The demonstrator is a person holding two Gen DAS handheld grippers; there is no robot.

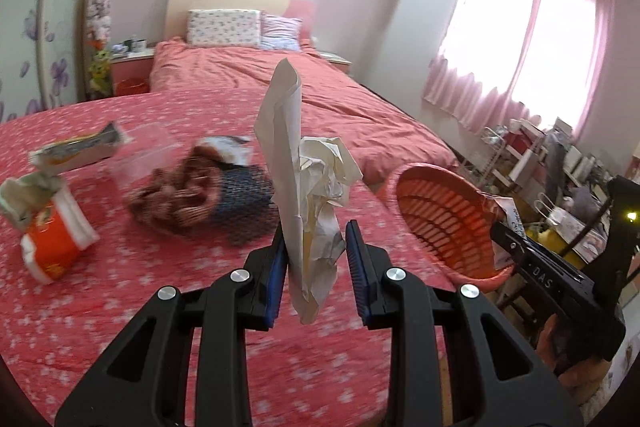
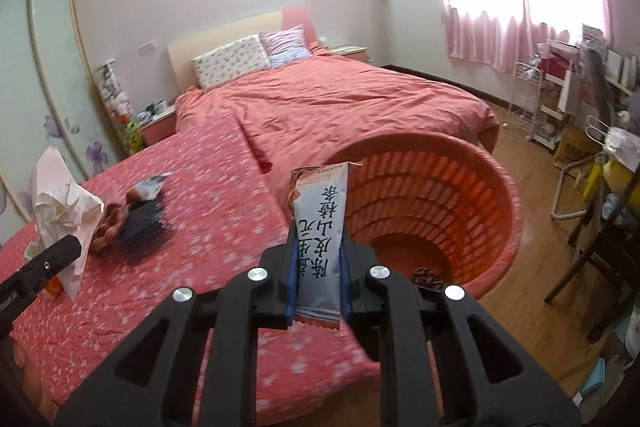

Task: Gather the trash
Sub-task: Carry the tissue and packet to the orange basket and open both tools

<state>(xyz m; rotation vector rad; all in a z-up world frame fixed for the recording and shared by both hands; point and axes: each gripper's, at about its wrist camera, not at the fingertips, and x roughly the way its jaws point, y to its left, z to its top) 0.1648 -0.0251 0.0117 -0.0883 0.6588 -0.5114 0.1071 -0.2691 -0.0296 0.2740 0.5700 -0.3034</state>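
Left gripper (image 1: 316,263) pinching crumpled white paper (image 1: 308,187), seemingly; light, springy. Right gripper (image 2: 319,277) clamped mid-length on slick, flimsy foil snack wrapper (image 2: 320,227) beside orange slatted plastic basket (image 2: 432,211).

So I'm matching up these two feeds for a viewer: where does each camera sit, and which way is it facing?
Left wrist: on the left gripper, looking over the red floral bedspread towards the headboard; its black fingers clamp crumpled white paper; the right gripper shows.
Right wrist: on the right gripper, facing the orange slatted plastic basket; its fingers clamp a white snack wrapper; the left gripper shows.
Shared: bedspread, basket, paper.
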